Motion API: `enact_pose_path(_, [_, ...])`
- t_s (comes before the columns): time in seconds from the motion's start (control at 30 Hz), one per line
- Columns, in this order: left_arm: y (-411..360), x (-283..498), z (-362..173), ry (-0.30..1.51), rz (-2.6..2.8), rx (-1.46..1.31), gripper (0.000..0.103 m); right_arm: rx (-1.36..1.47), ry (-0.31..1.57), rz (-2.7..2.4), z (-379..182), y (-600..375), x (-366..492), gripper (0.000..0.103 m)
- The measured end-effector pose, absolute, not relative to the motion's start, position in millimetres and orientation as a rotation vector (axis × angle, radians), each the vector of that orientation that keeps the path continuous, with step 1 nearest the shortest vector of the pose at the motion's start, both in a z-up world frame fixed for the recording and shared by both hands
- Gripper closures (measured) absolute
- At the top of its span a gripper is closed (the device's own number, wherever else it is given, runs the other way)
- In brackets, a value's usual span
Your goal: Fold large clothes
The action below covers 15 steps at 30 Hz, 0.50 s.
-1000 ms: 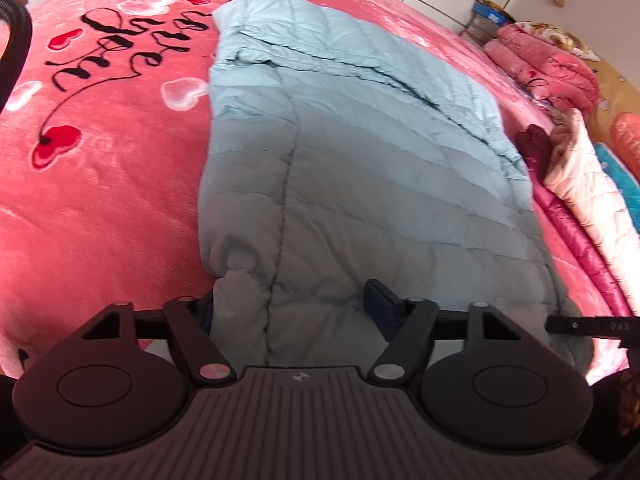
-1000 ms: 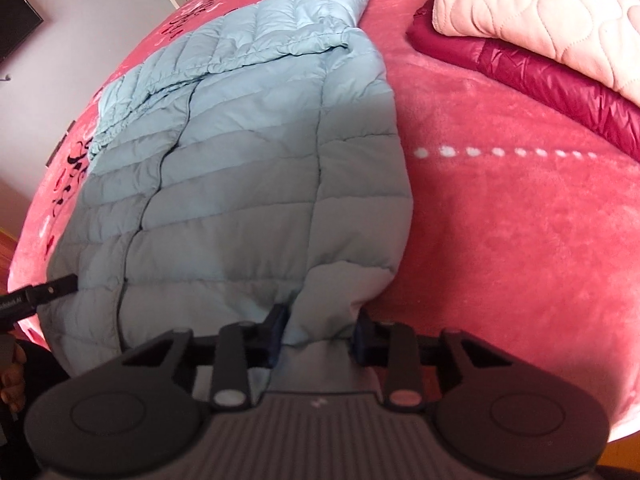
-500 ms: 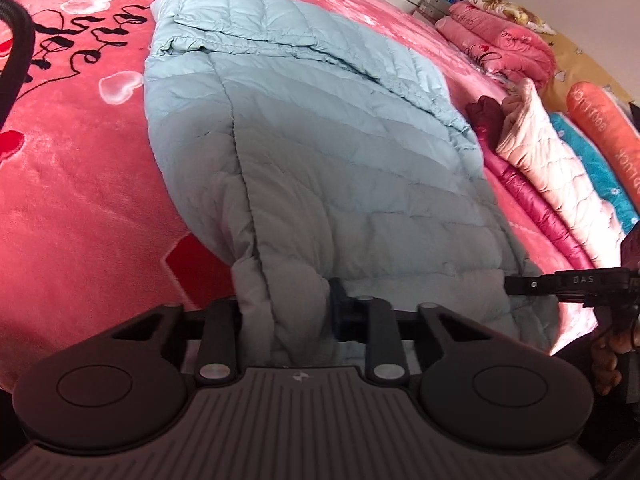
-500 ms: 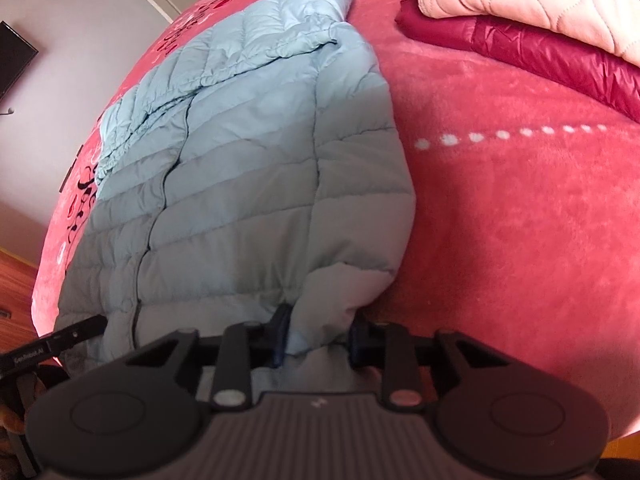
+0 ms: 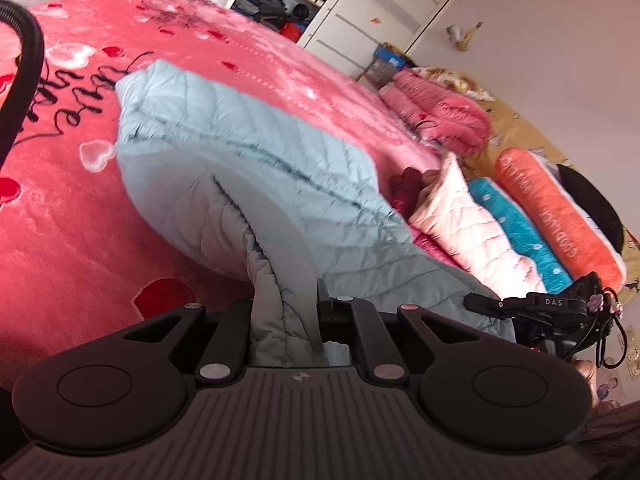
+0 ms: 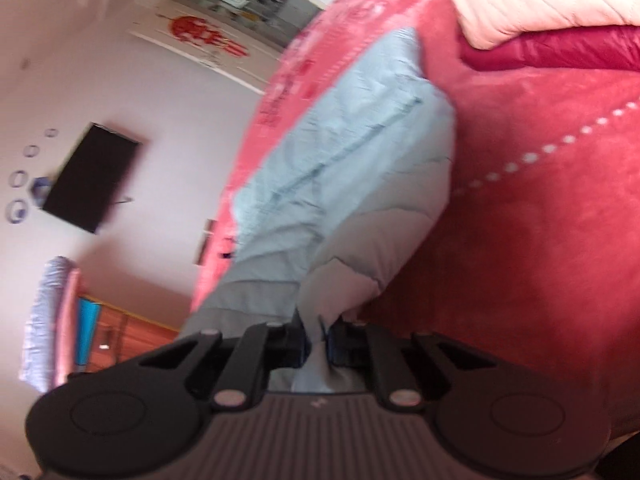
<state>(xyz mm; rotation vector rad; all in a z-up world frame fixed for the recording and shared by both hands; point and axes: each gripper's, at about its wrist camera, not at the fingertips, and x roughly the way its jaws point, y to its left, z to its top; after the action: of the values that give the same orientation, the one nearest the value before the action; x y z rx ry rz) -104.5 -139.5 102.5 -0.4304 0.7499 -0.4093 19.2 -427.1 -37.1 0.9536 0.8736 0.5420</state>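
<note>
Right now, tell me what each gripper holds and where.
Both hold the blue jacket: the left gripper pinches its near edge at one corner, the right gripper at the other.

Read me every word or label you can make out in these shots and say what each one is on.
"DAS": white letters on the right gripper body.
Black cursive on the pink blanket: cut off, unreadable.
White lettering on the orange bolster pillow: too blurred.
Red wall decal: blurred, unreadable.
</note>
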Motion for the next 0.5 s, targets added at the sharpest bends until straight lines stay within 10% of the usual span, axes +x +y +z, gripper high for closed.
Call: enact_pose_path(0.5, [-99.8,-95.0,116.2,0.601,-0.4,-0.73,0.091,1.369,0.693,0.69,-17.5,-452.2,13.2,0.095])
